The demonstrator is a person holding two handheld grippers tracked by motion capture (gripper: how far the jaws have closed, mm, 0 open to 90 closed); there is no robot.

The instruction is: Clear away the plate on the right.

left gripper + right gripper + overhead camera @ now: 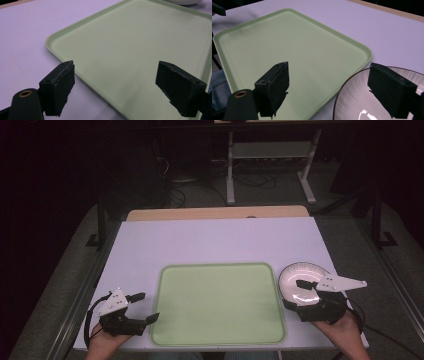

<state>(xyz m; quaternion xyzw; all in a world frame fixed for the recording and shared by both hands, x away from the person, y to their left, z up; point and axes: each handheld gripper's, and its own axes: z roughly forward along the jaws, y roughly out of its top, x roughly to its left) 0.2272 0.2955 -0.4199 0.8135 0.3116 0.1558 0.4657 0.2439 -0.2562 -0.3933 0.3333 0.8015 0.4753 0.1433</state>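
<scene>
An empty pale green tray lies on the white table, near the front edge. A white bowl with a dark rim sits just right of the tray. My left gripper hovers open at the tray's left edge, one jaw over the tray rim. My right gripper is open above the bowl's near left part, and the bowl lies between and below its jaws, beside the tray. Neither gripper holds anything.
A wooden strip runs along the table's far edge. Beyond it stand a white metal frame and cables on a dark floor. Black frame posts flank the table. The far half of the table surface is bare.
</scene>
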